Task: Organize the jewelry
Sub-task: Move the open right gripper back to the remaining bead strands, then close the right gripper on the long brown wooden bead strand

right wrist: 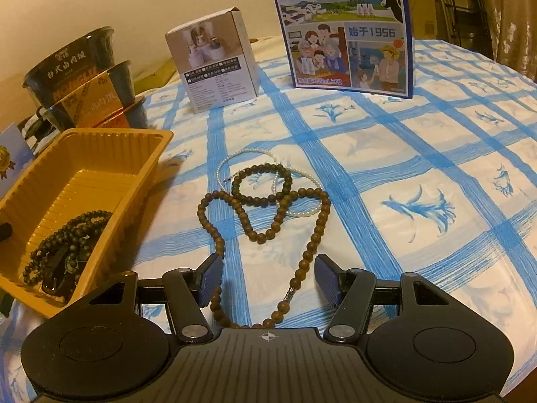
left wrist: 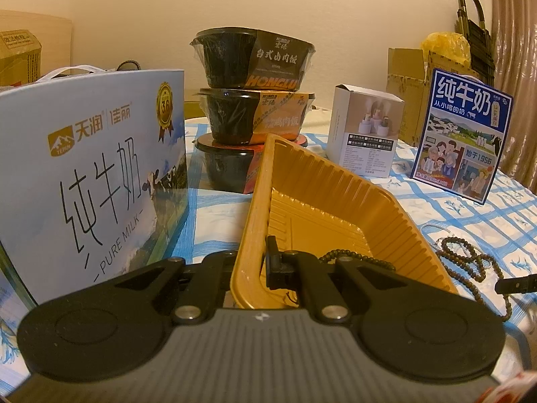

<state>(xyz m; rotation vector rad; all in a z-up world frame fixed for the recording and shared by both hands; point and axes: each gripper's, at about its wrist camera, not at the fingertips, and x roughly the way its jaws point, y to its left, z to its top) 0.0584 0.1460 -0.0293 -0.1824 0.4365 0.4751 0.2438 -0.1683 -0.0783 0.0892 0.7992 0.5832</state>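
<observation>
Holding the yellow ribbed plastic tray (left wrist: 335,181) rim in your closed left claw (left wrist: 255,268), you have one dark bead string (right wrist: 67,235) inside; your wide right claw (right wrist: 265,282) straddles the brown wooden bead necklace (right wrist: 261,215) beside the white pearl strand (right wrist: 278,178) on the bench (right wrist: 436,154).

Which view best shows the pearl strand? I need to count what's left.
The right wrist view: the pearl strand lies in full on the cloth, tangled with brown beads. The left wrist view shows only a faint bit.

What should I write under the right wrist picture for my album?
Open right gripper over brown beads on the blue checked cloth, beside a gold tray already holding dark beads.
</observation>
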